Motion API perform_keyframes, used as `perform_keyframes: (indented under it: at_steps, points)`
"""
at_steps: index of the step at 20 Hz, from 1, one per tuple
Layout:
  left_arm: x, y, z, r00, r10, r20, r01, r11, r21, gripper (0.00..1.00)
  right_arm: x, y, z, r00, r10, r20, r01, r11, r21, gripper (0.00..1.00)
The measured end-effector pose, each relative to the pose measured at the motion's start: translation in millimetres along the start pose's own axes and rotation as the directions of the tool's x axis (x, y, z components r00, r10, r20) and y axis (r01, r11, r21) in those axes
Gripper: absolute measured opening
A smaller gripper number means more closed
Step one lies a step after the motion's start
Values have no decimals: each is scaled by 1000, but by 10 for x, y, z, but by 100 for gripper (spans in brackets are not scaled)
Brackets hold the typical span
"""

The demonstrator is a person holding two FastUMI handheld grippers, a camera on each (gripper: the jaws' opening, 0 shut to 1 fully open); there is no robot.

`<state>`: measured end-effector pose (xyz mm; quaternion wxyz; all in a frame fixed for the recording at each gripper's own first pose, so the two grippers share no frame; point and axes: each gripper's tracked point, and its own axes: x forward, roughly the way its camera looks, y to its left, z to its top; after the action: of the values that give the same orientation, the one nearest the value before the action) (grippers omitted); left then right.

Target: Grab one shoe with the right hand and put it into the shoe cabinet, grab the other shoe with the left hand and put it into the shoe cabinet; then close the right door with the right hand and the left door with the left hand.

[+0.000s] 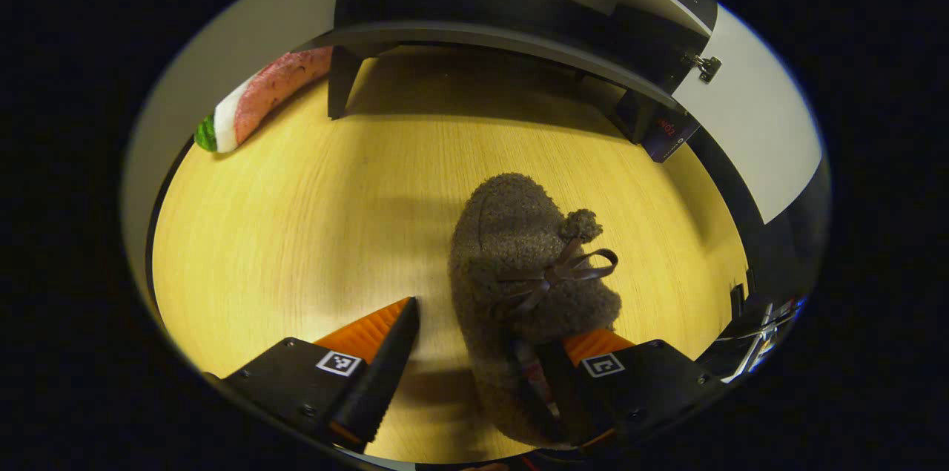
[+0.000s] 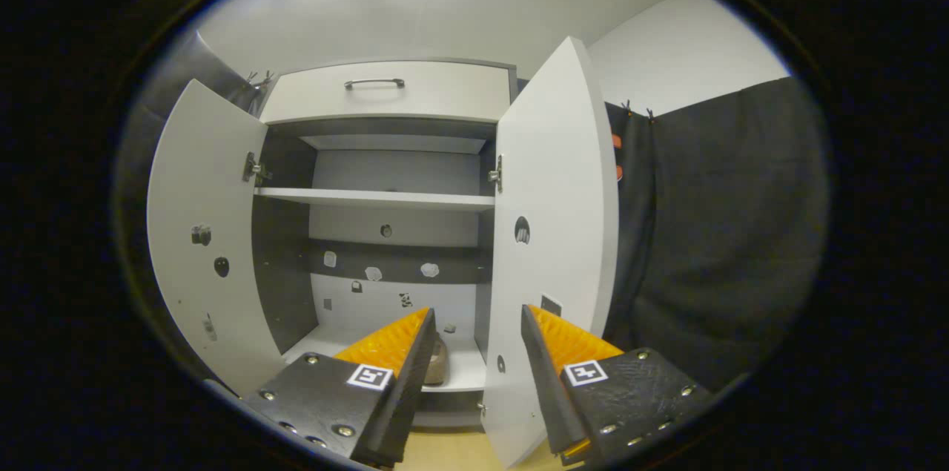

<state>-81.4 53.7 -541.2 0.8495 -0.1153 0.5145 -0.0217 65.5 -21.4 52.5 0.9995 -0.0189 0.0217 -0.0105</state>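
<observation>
1. Your left gripper (image 1: 482, 352) points down at the light wooden floor (image 1: 296, 219), with its jaws spread wide.
2. The fuzzy grey-brown slipper with a pompom and a thin bow (image 1: 530, 271) lies on that floor between the two fingers. Its heel end sits against the right-hand finger (image 1: 593, 374), which seems to reach into the opening; the left-hand finger (image 1: 385, 360) stands clear of it, so nothing is clamped.
3. Ahead of the slipper you see the underside and dark legs of the white shoe cabinet (image 1: 511, 37), and a watermelon-slice cushion (image 1: 259, 96) lies beside it on the left.
4. Your right gripper (image 2: 474, 352) is raised in front of the cabinet (image 2: 385, 182), jaws apart and holding nothing.
5. Both white doors hang open: the left door (image 2: 204, 234) and the right door (image 2: 556, 234).
6. Another brownish shoe (image 2: 436, 367) rests on the bottom shelf, partly hidden behind a finger.
</observation>
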Motion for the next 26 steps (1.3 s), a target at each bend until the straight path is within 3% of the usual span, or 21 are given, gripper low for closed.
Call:
perform_keyframes:
  at_steps: [1,2,3,6,7,8,10,16,21,26]
  points:
    - [18,-53,21,1000,-15,0,15,1000,-13,89,-26,-45,1,1000,-12,2,12,1000,-5,69]
    - [24,-79,30,1000,-14,-2,14,1000,-8,71,-47,-95,6,1000,-26,7,26,1000,-11,69]
    - [33,-69,6,1000,-8,-11,8,1000,4,60,-66,-135,17,999,-38,11,38,999,-17,66]
    - [-14,7,64,999,21,-26,-22,999,-32,46,-115,-186,24,998,-54,24,55,998,-36,69]
    - [-5,63,85,998,50,-27,-51,998,-43,35,-116,-201,2,998,-59,25,60,997,-47,69]
    - [-31,119,130,996,89,-15,-89,996,-29,16,-121,-200,-9,998,-60,25,61,996,-60,69]
    - [-25,177,134,989,140,-39,-140,990,9,3,-123,-173,-37,998,-54,26,56,995,-84,70]
    - [-369,28,464,990,143,6,-143,990,3,1,-129,-101,-171,999,-37,11,38,989,-141,70]
    - [-906,-9,1013,981,138,135,-138,990,-5,1,-172,-135,-277,999,-52,5,52,987,-151,69]
    - [-1474,-69,1567,957,90,274,-109,992,55,1,-216,-234,-315,998,-70,5,70,990,-122,67]
